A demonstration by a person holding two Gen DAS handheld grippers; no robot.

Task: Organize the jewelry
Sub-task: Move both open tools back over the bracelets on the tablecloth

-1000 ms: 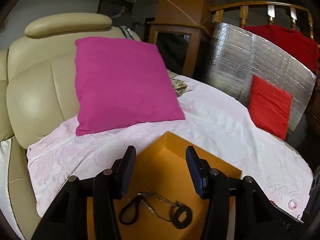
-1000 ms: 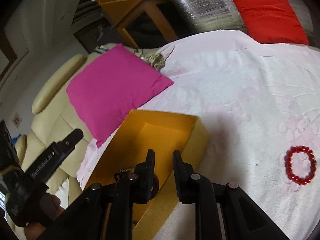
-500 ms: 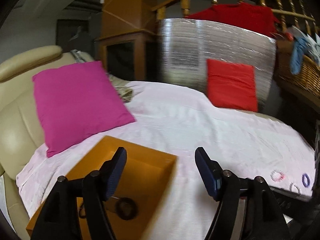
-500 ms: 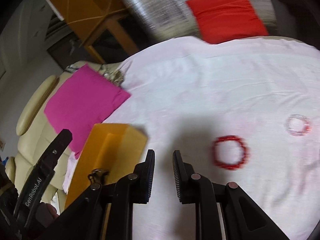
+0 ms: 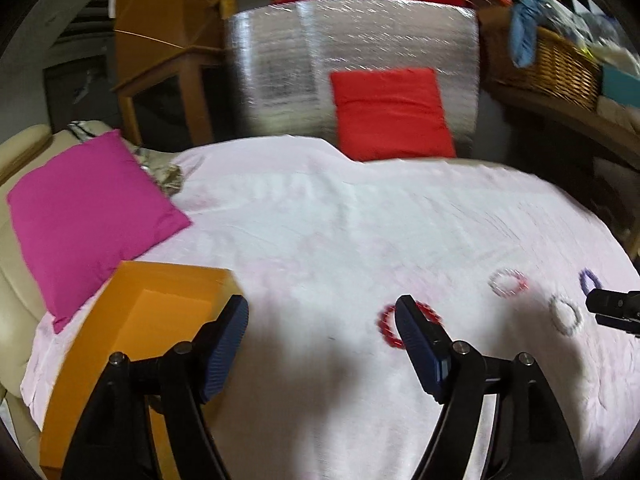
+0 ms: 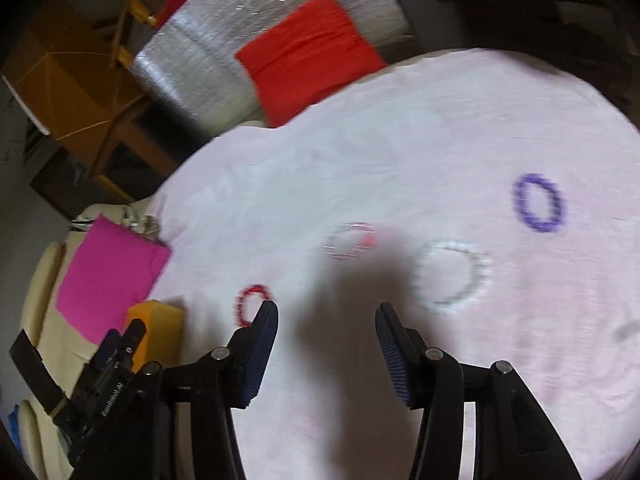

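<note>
Both grippers have been swung away from the orange box [image 5: 160,320] toward the bracelets on the pink sheet [image 5: 320,220], left gripper [image 5: 322,338] and right gripper [image 6: 326,344] opening with fingers empty, red bead bracelet [image 5: 390,326] lying nearest the box, so another pickup looks due.

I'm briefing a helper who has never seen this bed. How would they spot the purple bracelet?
Start at the pale pink bedspread, then find the loose row of bead bracelets. The purple bracelet lies farthest from the orange box, beyond the white bracelet, and is the only dark violet ring.
</note>
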